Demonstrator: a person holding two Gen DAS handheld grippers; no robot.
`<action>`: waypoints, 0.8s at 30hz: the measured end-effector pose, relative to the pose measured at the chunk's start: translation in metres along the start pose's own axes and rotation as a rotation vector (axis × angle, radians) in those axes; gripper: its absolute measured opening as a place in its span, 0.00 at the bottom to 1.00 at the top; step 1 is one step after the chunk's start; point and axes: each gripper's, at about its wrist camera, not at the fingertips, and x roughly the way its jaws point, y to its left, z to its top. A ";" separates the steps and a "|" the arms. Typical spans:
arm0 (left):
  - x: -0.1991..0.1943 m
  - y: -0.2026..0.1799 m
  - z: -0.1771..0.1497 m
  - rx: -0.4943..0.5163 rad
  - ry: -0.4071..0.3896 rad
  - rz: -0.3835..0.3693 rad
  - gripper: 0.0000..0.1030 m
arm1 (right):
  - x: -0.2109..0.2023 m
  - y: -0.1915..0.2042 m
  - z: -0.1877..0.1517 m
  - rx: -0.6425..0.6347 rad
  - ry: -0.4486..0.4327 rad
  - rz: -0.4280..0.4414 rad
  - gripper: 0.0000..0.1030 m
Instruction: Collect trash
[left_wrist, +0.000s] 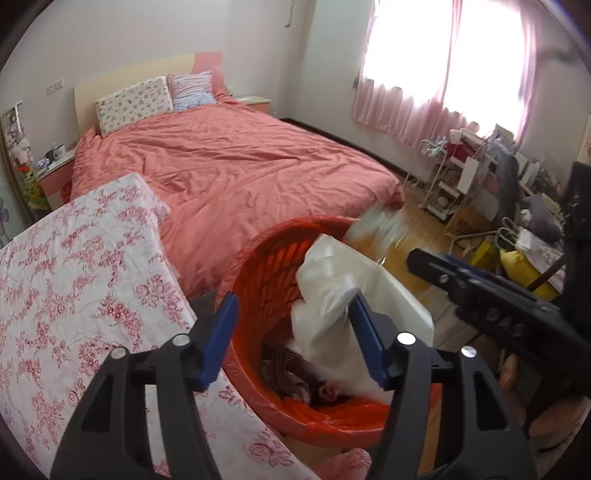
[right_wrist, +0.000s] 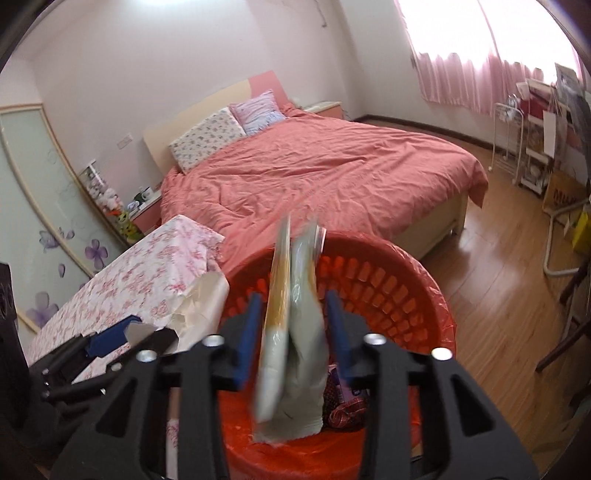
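An orange-red bin (left_wrist: 258, 273) lined with a red bag stands by the bed; it also shows in the right wrist view (right_wrist: 388, 280). My left gripper (left_wrist: 291, 332) is open above the bin, with a white plastic bag (left_wrist: 332, 295) against its right finger, dropping in. My right gripper (right_wrist: 291, 332) is open over the bin; a blurred yellow-and-white wrapper (right_wrist: 291, 332) hangs between its fingers, apart from both. Dark patterned trash (left_wrist: 295, 380) lies at the bin's bottom. The right gripper (left_wrist: 461, 273) shows in the left view.
A table with a pink floral cloth (left_wrist: 74, 295) stands left of the bin. A bed with a salmon duvet (left_wrist: 240, 166) lies behind. Wooden floor (right_wrist: 498, 295) extends right, with cluttered shelves and chairs (left_wrist: 498, 184) under the window.
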 end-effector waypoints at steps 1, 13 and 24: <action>0.001 0.003 -0.002 -0.006 0.003 0.009 0.63 | -0.001 -0.001 -0.002 0.002 -0.004 -0.005 0.54; -0.083 0.046 -0.042 -0.050 -0.115 0.181 0.84 | -0.078 0.022 -0.026 -0.072 -0.173 -0.078 0.85; -0.209 0.068 -0.119 -0.143 -0.300 0.430 0.96 | -0.164 0.079 -0.077 -0.267 -0.384 -0.287 0.98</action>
